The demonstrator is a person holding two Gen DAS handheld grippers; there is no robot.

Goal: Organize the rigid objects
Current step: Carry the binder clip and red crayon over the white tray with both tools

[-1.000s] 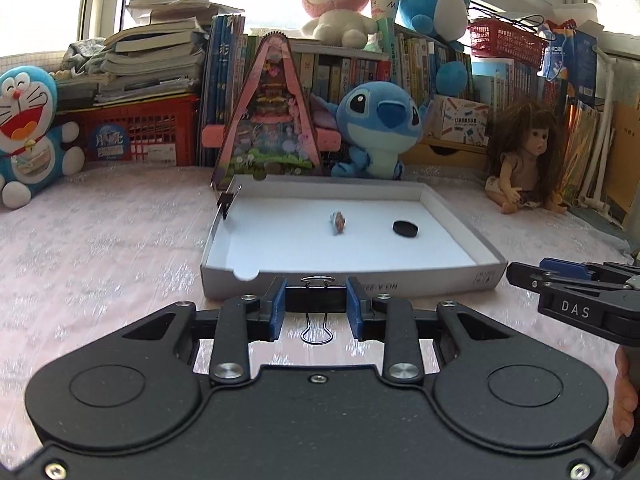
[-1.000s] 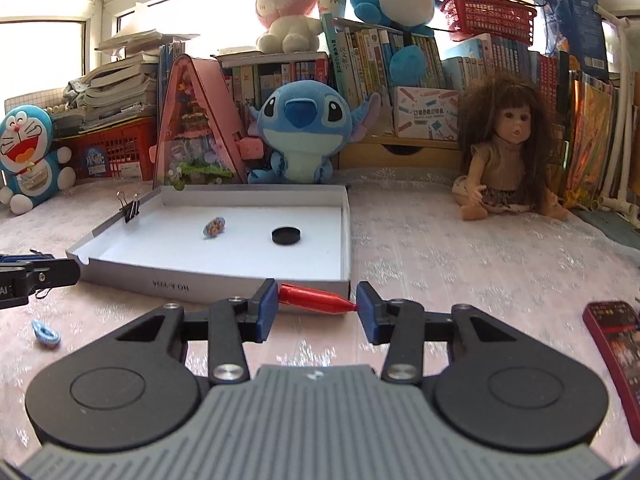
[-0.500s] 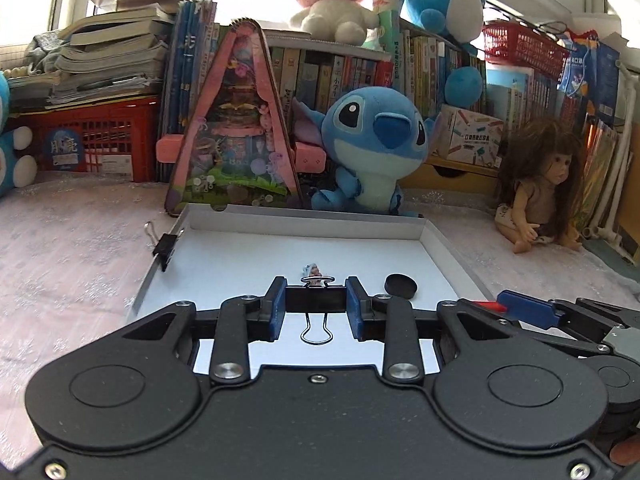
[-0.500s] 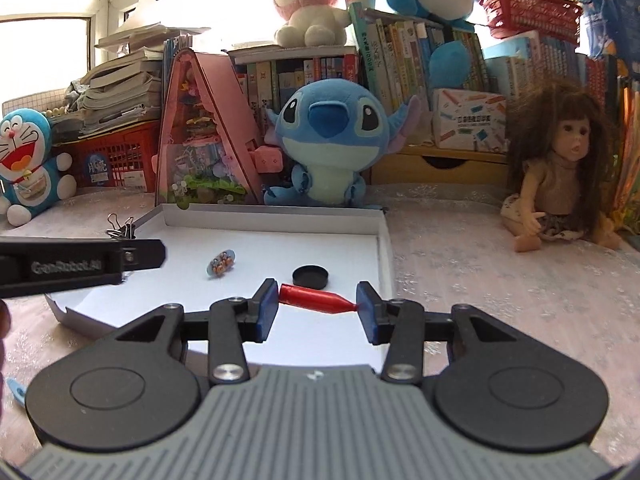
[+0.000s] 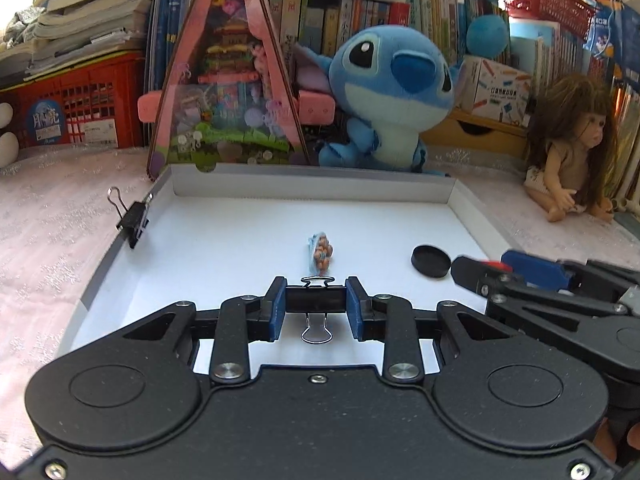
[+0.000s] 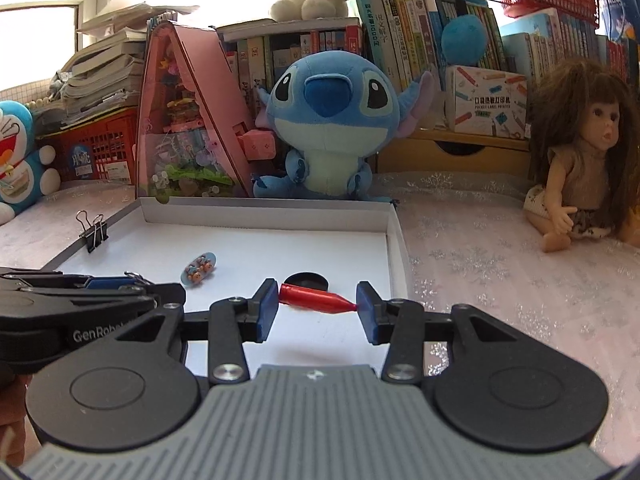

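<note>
My left gripper is shut on a black binder clip, its wire handles sticking up and down between the blue pads. It hovers over the white shallow box. My right gripper is shut on a red pointed cap held crosswise, over the box's right part. Inside the box lie a small blue charm with orange figures and a black round lid. Another black binder clip grips the box's left wall.
Behind the box stand a pink triangular toy house, a blue plush and shelves of books. A doll sits at the right on the lace cloth. Red crates and a blue-and-white plush are at the left.
Both grippers have moved forward from in front of the box to above its floor, each keeping its object. The box and the toys behind it look larger and nearer.
</note>
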